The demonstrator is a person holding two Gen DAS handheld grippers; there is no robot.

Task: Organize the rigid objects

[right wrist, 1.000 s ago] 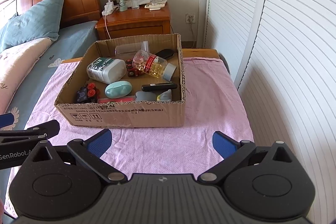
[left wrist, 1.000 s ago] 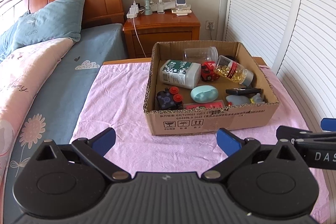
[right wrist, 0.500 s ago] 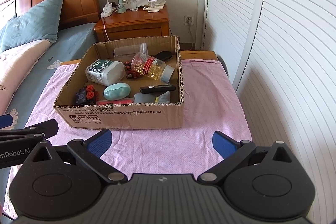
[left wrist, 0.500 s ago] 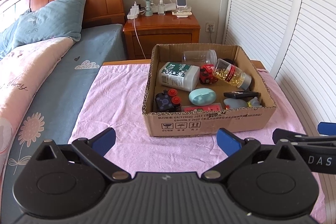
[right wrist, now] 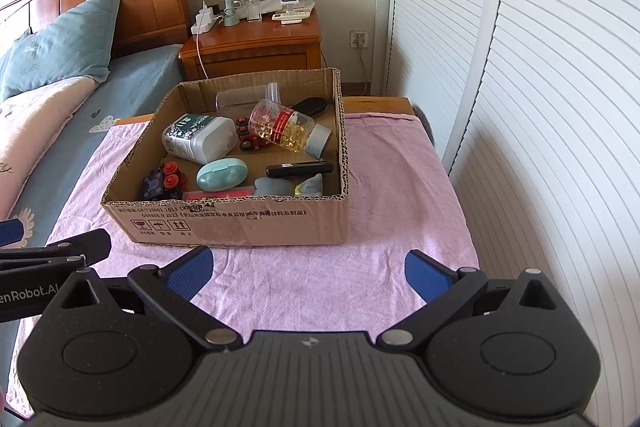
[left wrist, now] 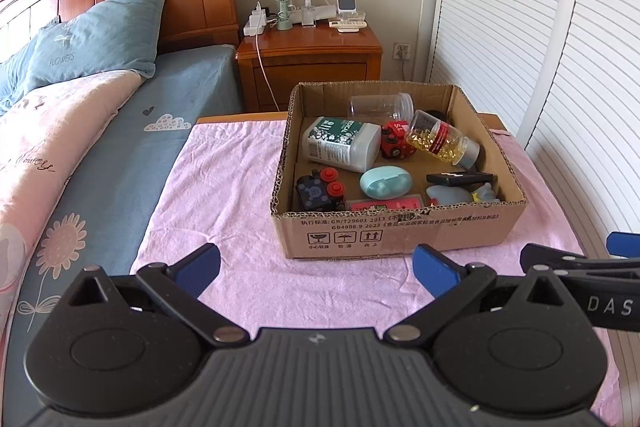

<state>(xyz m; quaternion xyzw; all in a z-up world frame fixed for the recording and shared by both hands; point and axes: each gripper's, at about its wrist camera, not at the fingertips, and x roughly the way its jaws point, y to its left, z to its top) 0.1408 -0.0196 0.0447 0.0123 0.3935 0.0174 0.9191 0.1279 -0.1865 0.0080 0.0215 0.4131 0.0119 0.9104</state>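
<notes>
An open cardboard box (left wrist: pixel 400 231) (right wrist: pixel 240 223) stands on a pink cloth (left wrist: pixel 224 187) (right wrist: pixel 384 187). Inside lie a white bottle with a green label (left wrist: pixel 340 145) (right wrist: pixel 198 139), a clear bottle of yellow capsules (left wrist: pixel 440 141) (right wrist: pixel 288 129), a red toy car (left wrist: pixel 394 145), a teal oval case (left wrist: pixel 386 182) (right wrist: pixel 221 174), a black remote (left wrist: pixel 460 179) (right wrist: pixel 300 169), a dark toy with red knobs (left wrist: pixel 320 189) (right wrist: pixel 164 183), a grey toy (left wrist: pixel 452 194) and an empty clear jar (left wrist: pixel 380 107). My left gripper (left wrist: pixel 316 267) and right gripper (right wrist: pixel 308 267) are open and empty, in front of the box.
A bed with blue sheet (left wrist: pixel 120 155) and pillows lies to the left. A wooden nightstand (left wrist: pixel 308 63) with a fan and chargers stands behind the box. White louvered doors (right wrist: pixel 540 87) run along the right, close to the cloth's edge.
Both grippers have pulled back a little from the box, which now looks smaller and farther. Both stay open. Nothing in the box has moved.
</notes>
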